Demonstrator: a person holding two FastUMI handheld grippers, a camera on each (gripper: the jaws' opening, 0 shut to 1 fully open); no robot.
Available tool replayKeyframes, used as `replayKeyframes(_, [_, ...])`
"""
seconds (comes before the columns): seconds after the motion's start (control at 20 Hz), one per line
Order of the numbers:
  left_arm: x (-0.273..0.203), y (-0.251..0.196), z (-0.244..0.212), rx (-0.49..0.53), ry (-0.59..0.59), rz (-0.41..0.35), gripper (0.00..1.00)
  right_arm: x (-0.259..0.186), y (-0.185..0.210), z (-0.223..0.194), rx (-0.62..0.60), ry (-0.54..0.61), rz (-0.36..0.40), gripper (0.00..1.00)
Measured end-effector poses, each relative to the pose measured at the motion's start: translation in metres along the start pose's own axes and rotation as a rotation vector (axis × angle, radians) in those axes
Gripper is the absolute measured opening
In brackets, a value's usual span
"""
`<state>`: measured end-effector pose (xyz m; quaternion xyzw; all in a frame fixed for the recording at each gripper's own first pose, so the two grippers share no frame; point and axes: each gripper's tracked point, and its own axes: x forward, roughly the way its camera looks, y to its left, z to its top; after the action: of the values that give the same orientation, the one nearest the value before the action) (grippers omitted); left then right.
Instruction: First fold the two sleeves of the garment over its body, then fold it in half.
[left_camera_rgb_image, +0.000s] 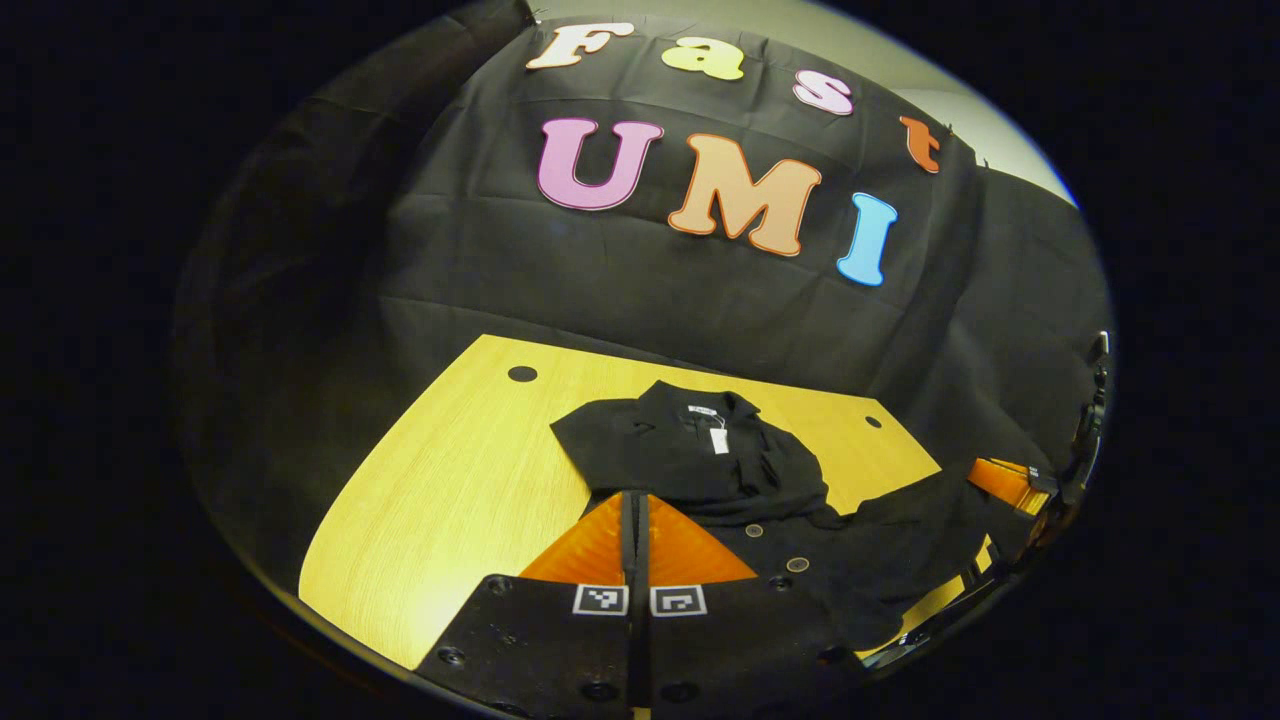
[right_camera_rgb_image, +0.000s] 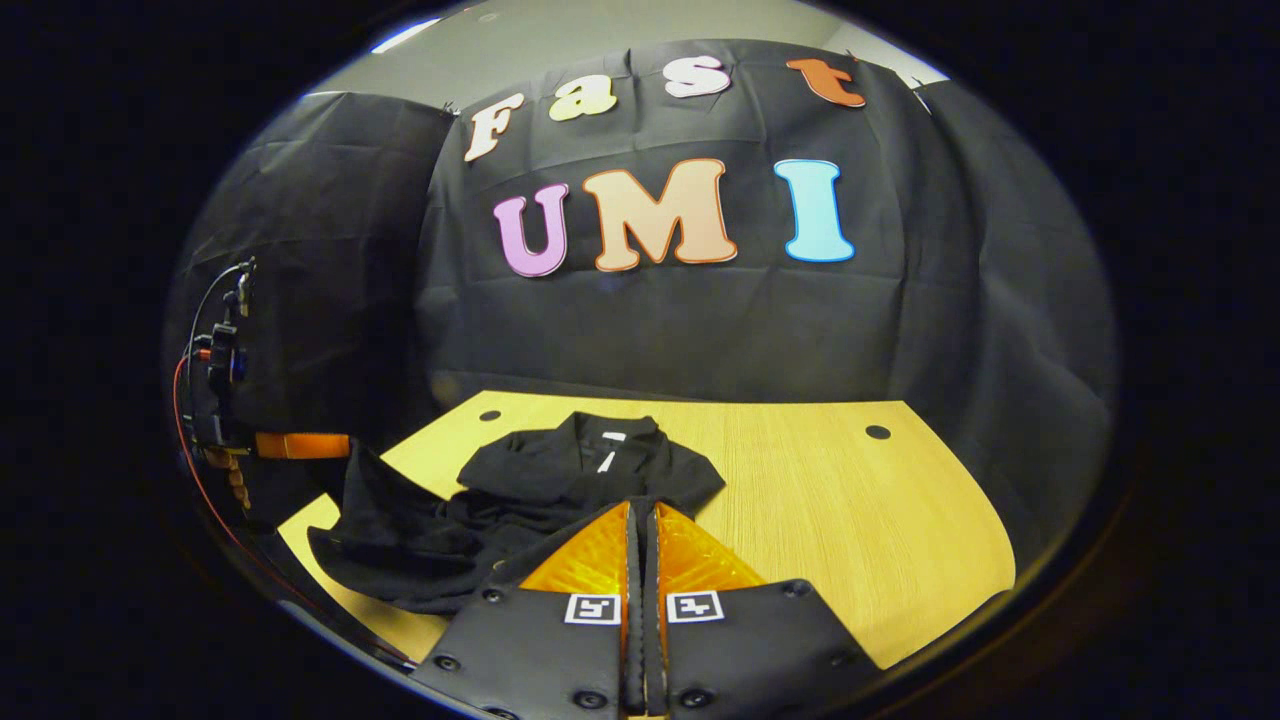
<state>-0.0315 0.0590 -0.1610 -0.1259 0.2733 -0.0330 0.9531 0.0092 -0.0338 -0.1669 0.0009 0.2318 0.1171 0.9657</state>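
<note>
Left tongs (left_camera_rgb_image: 634, 500): fingers were pressed together with only a thin slit between them, hanging just over the near edge of the garment; whether any cloth was caught in them could not be told.
Right tongs (right_camera_rgb_image: 640, 510): fingers likewise pressed together, tips right at the shirt's near edge, cloth between them not discernible.
Garment: black collared short-sleeved shirt (left_camera_rgb_image: 700, 455) lay on the counter, collar toward the wall, a small white tag (left_camera_rgb_image: 718, 440) at the neck; the upper part looked bunched and folded in, the lower part spread loosely toward the near edge.
Counter: light yellow wooden counter (left_camera_rgb_image: 470, 470) with dark round holes near its far corners.
Backdrop: black cloth wall (right_camera_rgb_image: 700, 330) rose behind the counter.
</note>
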Motion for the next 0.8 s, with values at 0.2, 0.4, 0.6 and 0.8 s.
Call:
replayKeyframes(0.2, [0.021, 0.006, 0.023, 0.025, -0.023, -0.008, 0.00, 0.021, 0.003, 0.022, -0.015, -0.015, -0.012, 0.03])
replayKeyframes(0.4, [0.042, 0.011, 0.040, 0.044, -0.032, -0.012, 0.00, 0.047, 0.004, 0.042, -0.025, -0.032, -0.030, 0.02])
replayKeyframes(0.6, [0.068, 0.022, 0.060, 0.030, -0.048, -0.009, 0.00, 0.074, -0.003, 0.056, -0.027, -0.033, -0.061, 0.02])
replayKeyframes(0.8, [0.092, 0.038, 0.077, 0.027, -0.071, 0.004, 0.00, 0.098, -0.011, 0.067, -0.028, -0.030, -0.098, 0.02])
